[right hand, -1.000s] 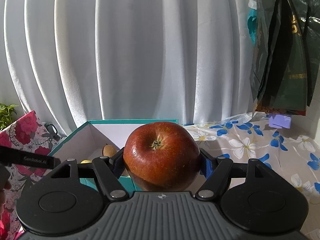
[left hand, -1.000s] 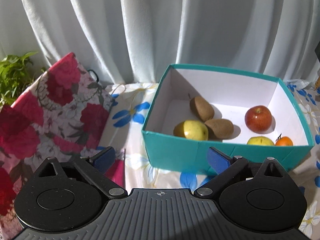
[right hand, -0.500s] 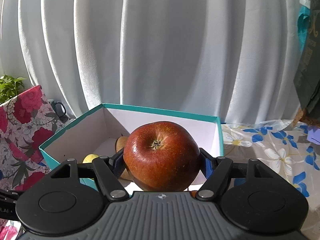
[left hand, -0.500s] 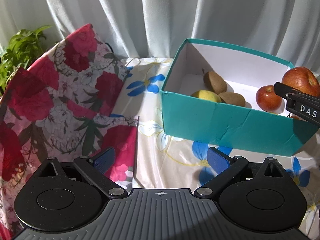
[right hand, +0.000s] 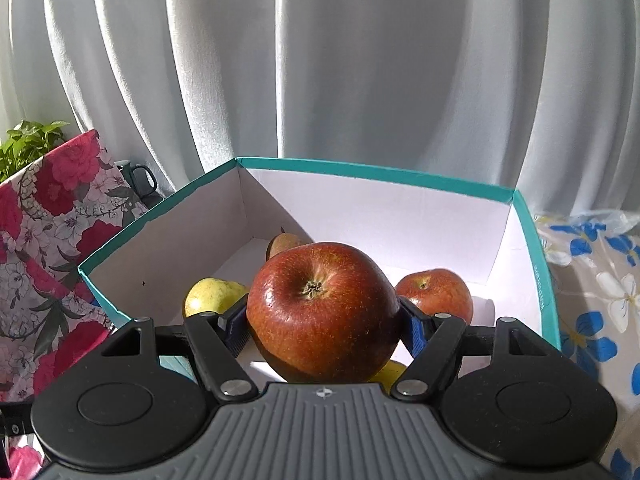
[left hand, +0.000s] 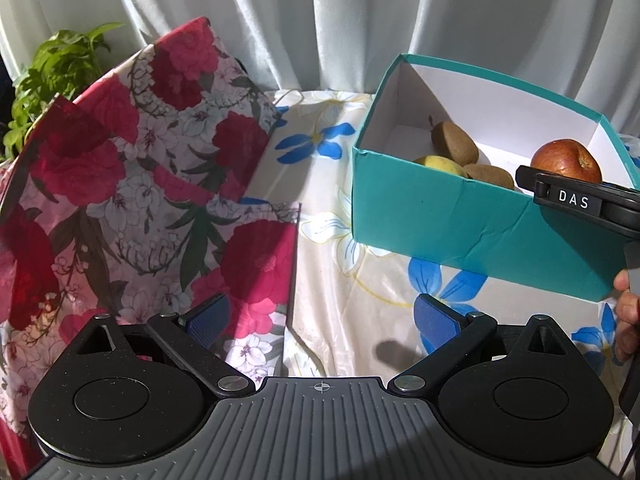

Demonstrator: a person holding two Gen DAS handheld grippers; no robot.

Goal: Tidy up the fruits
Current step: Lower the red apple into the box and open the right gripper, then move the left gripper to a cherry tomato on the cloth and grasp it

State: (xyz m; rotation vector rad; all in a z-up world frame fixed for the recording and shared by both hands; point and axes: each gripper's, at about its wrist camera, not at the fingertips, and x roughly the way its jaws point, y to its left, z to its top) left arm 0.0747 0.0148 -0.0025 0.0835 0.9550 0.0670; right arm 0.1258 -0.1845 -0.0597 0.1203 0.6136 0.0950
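Right gripper (right hand: 324,320) is clamping the firm, smooth, bruisable red apple (right hand: 322,310) at its widest sides, over the box's (right hand: 540,280) near edge; left gripper (left hand: 320,320) is hanging open, empty.

Both wrist views toward box (left hand: 472,232)

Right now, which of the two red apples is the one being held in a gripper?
The larger red apple, clamped between the right gripper pads above the teal box. The smaller red apple already rests on the box floor, behind and right of it, untouched.
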